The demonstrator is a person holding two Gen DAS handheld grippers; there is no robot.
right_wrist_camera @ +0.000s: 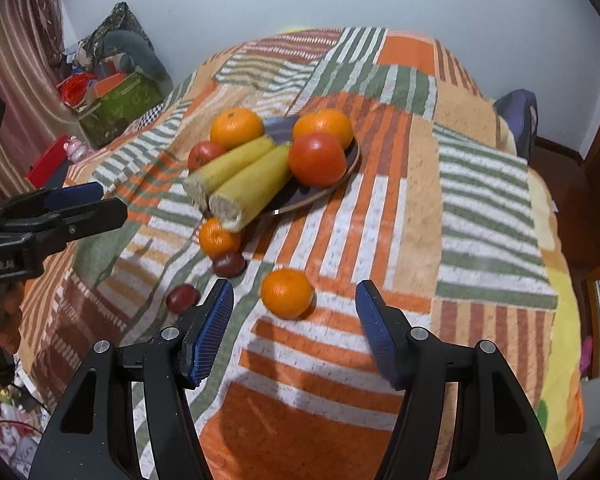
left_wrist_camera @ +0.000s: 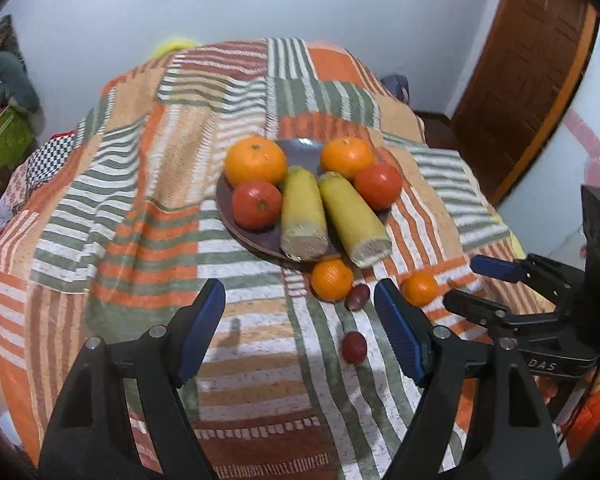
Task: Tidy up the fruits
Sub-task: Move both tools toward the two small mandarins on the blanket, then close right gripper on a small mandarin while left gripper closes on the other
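Everything here sits around the dark plate (left_wrist_camera: 256, 236), set on the striped cloth (left_wrist_camera: 140, 216) that covers what looks like a bed. On the plate are two oranges at its far side, one left (left_wrist_camera: 255, 160) and one right (left_wrist_camera: 347, 157), two tomatoes just in front of them, left (left_wrist_camera: 257, 204) and right (left_wrist_camera: 378, 185), and two yellow corn cobs (left_wrist_camera: 303, 216) lying side by side down the middle, their cut ends poking over the near rim. The plate looks filled in a mirrored pattern, which seems deliberate.

Four pieces lie loose on the cloth on the near side of the plate. A small orange (left_wrist_camera: 331, 280) sits right against the near rim, under the cob ends. A dark red fruit (left_wrist_camera: 357, 297) touches that orange, and a second dark red fruit (left_wrist_camera: 354, 346) lies farther from the plate. Another small orange (right_wrist_camera: 286, 293) rests apart to the right.

The left hand-held gripper (left_wrist_camera: 300, 332) hangs over the cloth with its jaws apart and nothing between them; the loose fruit lies just off its right finger. The right hand-held gripper (right_wrist_camera: 294, 332) also stands apart and empty, and the right-hand small orange sits just beyond its fingertips, centred on the gap, so I judge it is lined up to take that one. The remaining work seems to be getting these four onto or beside the plate.
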